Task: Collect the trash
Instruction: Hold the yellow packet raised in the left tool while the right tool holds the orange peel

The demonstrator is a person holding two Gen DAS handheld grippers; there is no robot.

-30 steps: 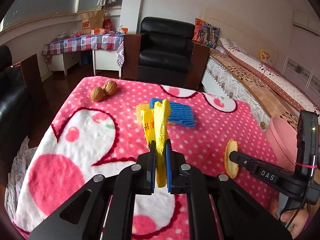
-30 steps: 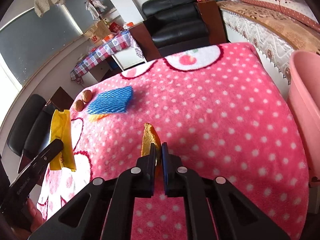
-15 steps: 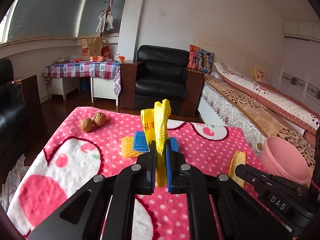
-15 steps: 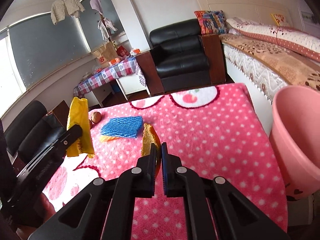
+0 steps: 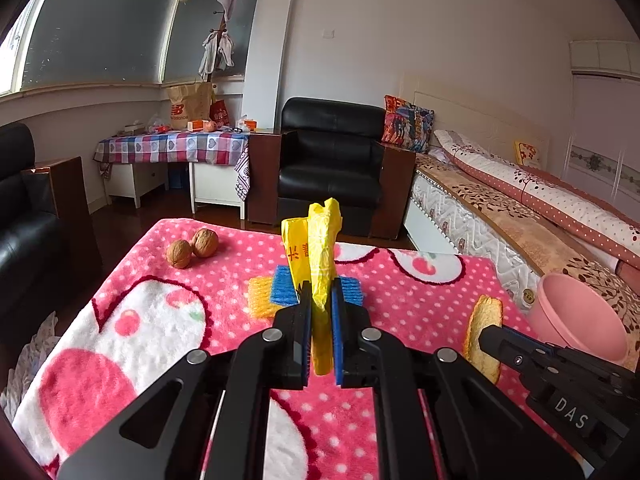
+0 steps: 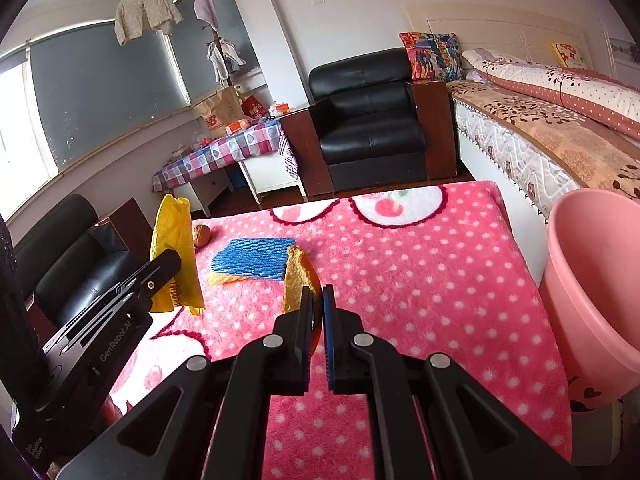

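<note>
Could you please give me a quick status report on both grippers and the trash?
Left gripper shut on yellow wrapper. Right gripper shut on orange peel. Pink bin open at right, path unobstructed. Foam nets and walnuts remain on blanket.

We've got the left gripper [image 5: 321, 300] clamped on a yellow wrapper [image 5: 316, 256] above the pink blanket [image 5: 160, 320], while the right gripper [image 5: 486, 334] pinches an orange peel [image 5: 482, 320] beside the pink bin [image 5: 580, 320].
</note>
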